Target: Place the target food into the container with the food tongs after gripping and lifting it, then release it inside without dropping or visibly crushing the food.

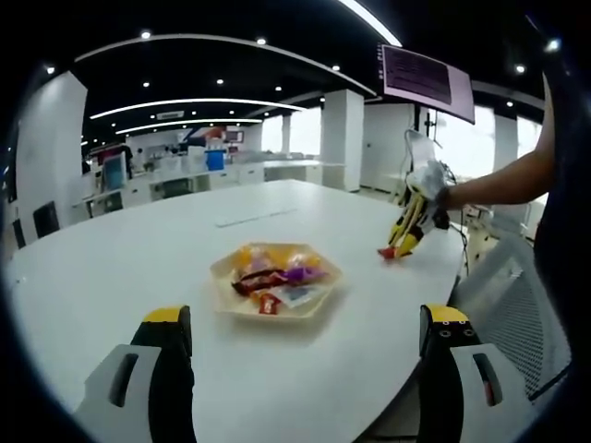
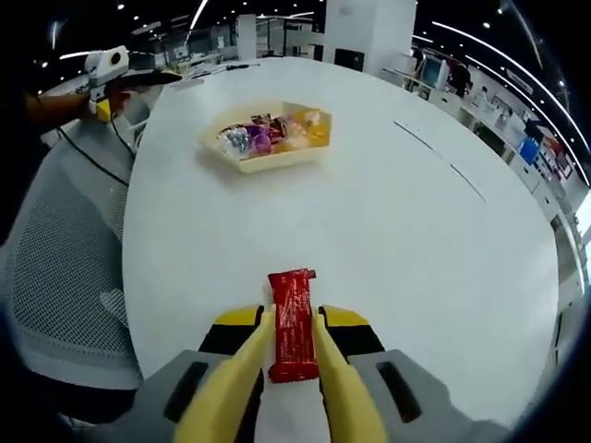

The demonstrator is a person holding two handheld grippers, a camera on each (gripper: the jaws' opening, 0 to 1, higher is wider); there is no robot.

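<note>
Right gripper [image 2: 294, 343] is clamped down on a pair of yellow food tongs [image 2: 277, 388], and the tong tips are pinching a red wrapped snack bar [image 2: 293, 323] from both sides. The bar runs straight ahead between the tips, sitting low over the white table [image 2: 397, 221]; can't tell if it's touching the surface or just off it. The container, a shallow cream tray [image 2: 270, 138] already holding a bunch of wrapped candies [image 2: 263, 134], is well ahead of that gripper and a bit to its left, clearly apart from the bar.

Left gripper [image 1: 305, 337] has its jaws spread wide with nothing between them, hovering over the near edge of the table. In the left gripper view the tray [image 1: 277, 281] is just ahead, pretty much centered between the jaws. Farther ahead and to the right you can see the other gripper [image 1: 399, 247] with the tongs angled down at the table, red bar at the tips, a person's arm [image 1: 503, 185] behind it. A grey mesh chair [image 2: 65, 268] is tucked in next to the table.
</note>
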